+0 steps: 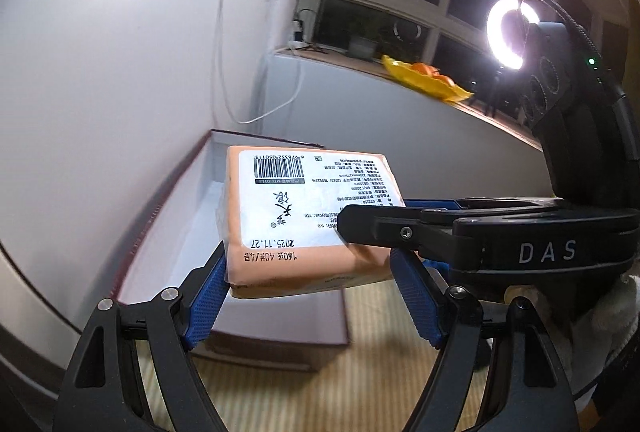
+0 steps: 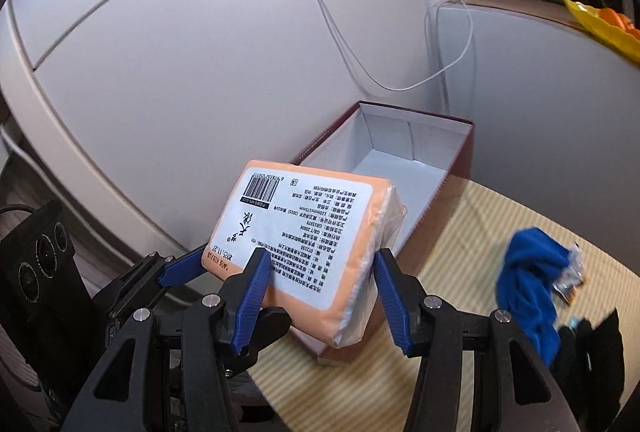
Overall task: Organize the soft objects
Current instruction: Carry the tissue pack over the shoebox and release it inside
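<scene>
An orange tissue pack point(image 1: 304, 228) with a white printed label is held in the air above the near end of an open maroon box point(image 1: 168, 208) with a white inside. My left gripper point(image 1: 308, 296) and my right gripper point(image 2: 316, 296) both clamp the tissue pack point(image 2: 304, 244) between blue pads, from adjacent sides. The right gripper's black arm crosses the left wrist view point(image 1: 400, 232). The box point(image 2: 400, 160) looks empty in the right wrist view.
A blue cloth point(image 2: 528, 280) and a black cloth point(image 2: 588, 356) lie on the striped mat point(image 2: 460, 224) right of the box. White walls and a hanging cable point(image 2: 452, 64) stand behind it. A ring light point(image 1: 508, 32) and a yellow tray point(image 1: 424, 80) are on the window sill.
</scene>
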`<state>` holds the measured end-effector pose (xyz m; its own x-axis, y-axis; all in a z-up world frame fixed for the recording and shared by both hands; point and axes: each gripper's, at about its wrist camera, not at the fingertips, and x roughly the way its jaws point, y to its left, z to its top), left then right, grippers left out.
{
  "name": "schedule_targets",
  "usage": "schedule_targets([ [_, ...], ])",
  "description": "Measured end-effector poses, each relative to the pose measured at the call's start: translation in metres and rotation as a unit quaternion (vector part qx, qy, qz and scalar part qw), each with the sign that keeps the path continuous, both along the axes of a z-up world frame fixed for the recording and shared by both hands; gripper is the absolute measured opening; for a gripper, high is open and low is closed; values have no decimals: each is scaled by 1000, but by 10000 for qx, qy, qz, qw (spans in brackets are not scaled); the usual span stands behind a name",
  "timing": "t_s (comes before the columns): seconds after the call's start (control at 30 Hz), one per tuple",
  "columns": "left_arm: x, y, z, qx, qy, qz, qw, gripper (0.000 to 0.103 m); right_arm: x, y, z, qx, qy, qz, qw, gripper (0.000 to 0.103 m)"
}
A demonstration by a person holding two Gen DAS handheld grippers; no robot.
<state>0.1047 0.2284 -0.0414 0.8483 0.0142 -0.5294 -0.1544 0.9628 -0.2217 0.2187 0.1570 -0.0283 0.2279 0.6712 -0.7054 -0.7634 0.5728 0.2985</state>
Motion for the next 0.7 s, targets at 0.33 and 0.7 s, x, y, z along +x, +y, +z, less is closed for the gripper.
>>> schedule_targets([
  [0.33, 19, 30, -20, -114, 247, 245, 9993, 78, 14, 33, -22, -70, 180, 106, 9998, 50],
  [0.7, 13, 49, -31, -220, 350, 537, 9977, 78, 15, 32, -25, -51, 38, -143, 9999, 65],
])
